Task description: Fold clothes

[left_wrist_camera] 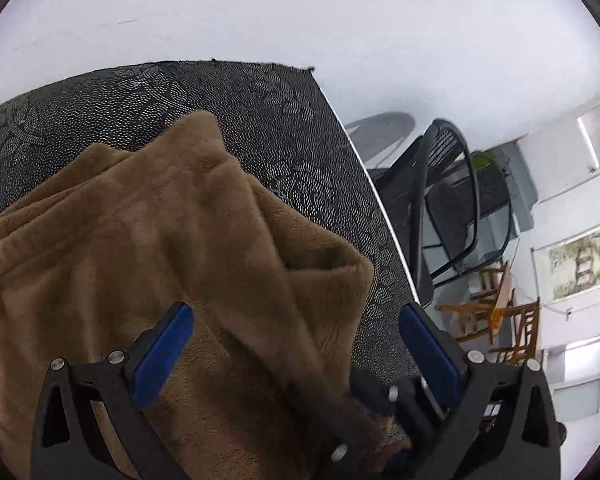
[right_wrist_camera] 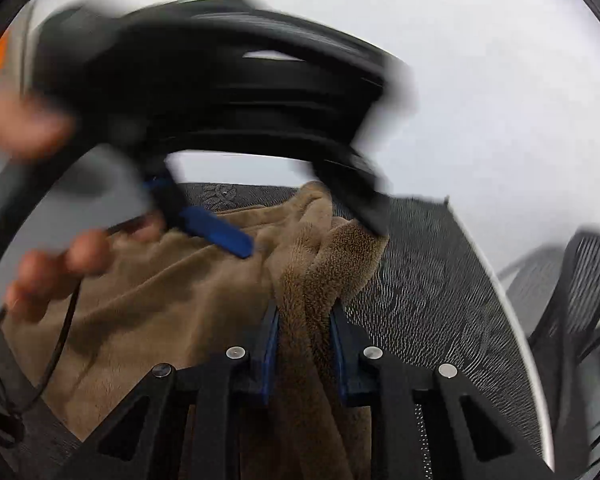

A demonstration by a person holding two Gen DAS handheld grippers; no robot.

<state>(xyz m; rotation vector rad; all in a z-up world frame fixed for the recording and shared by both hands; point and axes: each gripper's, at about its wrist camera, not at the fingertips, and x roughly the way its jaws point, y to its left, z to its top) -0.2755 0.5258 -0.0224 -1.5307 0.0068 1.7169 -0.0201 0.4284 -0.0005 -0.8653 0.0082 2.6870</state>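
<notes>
A brown fleece garment lies bunched on a table with a dark patterned cloth. My left gripper hovers over the garment's right part, open, its blue pads wide apart and nothing pinched between them. In the right wrist view my right gripper is shut on a gathered fold of the garment, and fleece bulges out above its blue pads. The left gripper shows there too, blurred, open above the far edge of the fabric, with a person's hand on it.
The table's right edge runs close by the garment. A black mesh office chair stands beyond it, also visible in the right wrist view. Wooden chairs stand farther off. A thin black cable hangs at the left.
</notes>
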